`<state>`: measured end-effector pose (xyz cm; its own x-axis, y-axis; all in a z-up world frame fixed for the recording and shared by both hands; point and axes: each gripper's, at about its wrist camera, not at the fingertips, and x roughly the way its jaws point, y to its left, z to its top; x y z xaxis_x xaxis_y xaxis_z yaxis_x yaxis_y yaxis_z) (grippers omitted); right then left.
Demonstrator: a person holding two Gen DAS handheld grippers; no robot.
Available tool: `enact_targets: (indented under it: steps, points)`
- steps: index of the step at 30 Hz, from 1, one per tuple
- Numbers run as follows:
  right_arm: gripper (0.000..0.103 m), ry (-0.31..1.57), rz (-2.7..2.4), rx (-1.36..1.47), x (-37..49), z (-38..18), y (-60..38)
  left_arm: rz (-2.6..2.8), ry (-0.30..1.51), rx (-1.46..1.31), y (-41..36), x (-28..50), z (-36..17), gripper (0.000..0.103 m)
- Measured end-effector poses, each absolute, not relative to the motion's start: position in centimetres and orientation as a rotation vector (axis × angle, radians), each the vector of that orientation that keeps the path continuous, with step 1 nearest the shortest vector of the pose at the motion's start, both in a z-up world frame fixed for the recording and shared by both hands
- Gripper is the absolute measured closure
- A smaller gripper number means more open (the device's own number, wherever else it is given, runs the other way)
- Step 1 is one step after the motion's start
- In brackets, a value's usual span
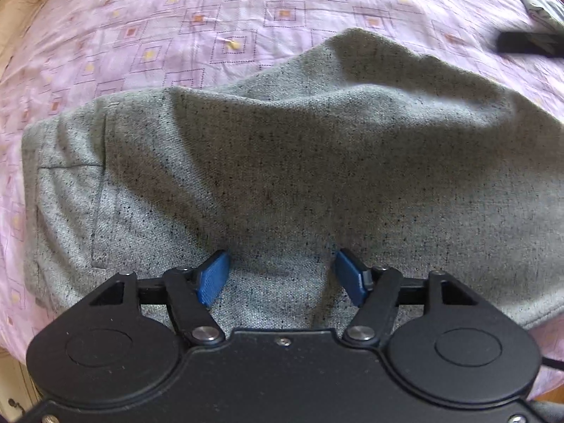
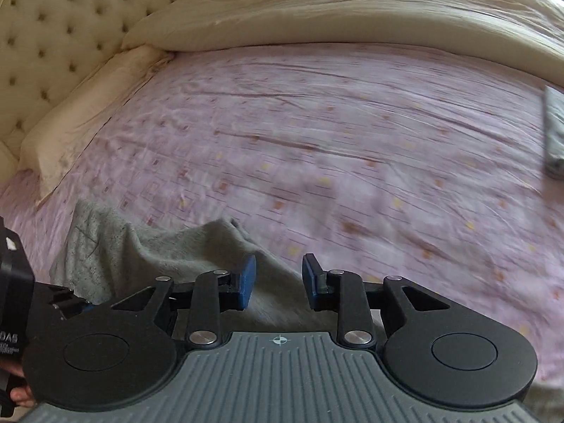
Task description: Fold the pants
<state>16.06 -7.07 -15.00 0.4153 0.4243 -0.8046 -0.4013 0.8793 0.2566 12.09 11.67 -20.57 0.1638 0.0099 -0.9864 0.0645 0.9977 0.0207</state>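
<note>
My pants (image 1: 282,162) are heather grey flecked with black. My sheet (image 1: 218,31) is lilac, printed with nested dotted squares holding yellow or rust centres. My 2 grippers' pads (image 2: 248,282) are blue, on black arms.

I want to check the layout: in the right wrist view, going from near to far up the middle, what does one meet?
Blue-padded right tongs → grey speckled fabric pants → pink square-patterned bedsheet → cream-coloured folded duvet.

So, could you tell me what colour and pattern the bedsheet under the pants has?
Pale lilac bedsheet with nested squares, orange and yellow centres; clearest in the left wrist view.
</note>
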Motion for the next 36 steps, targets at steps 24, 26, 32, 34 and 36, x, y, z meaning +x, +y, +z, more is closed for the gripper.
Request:
enact_targets:
  steps: [24, 26, 32, 34, 36]
  points:
    - [0.073, 1.201, 0.682, -0.163, 16.3, -19.0, 1.8, 0.046, 1.296, -0.140, 22.9, 17.8, -19.7, 0.041]
    - [0.073, 1.207, 0.689, -0.160, 16.9, -19.1, 1.9, -0.004, 1.246, -0.047, 22.2, 16.4, -19.6, 0.041]
    - [0.072, 1.237, 0.674, -0.095, 19.3, -19.9, 2.0, -0.022, 1.233, 0.012, 21.8, 14.4, -19.3, 0.036]
    - [0.074, 1.260, 0.663, -0.040, 20.1, -20.5, 1.8, -0.016, 1.244, -0.007, 22.2, 14.6, -19.0, 0.035]
    - [0.088, 1.269, 0.656, -0.014, 20.3, -20.7, 1.8, -0.019, 1.254, -0.024, 22.7, 15.0, -18.7, 0.036]
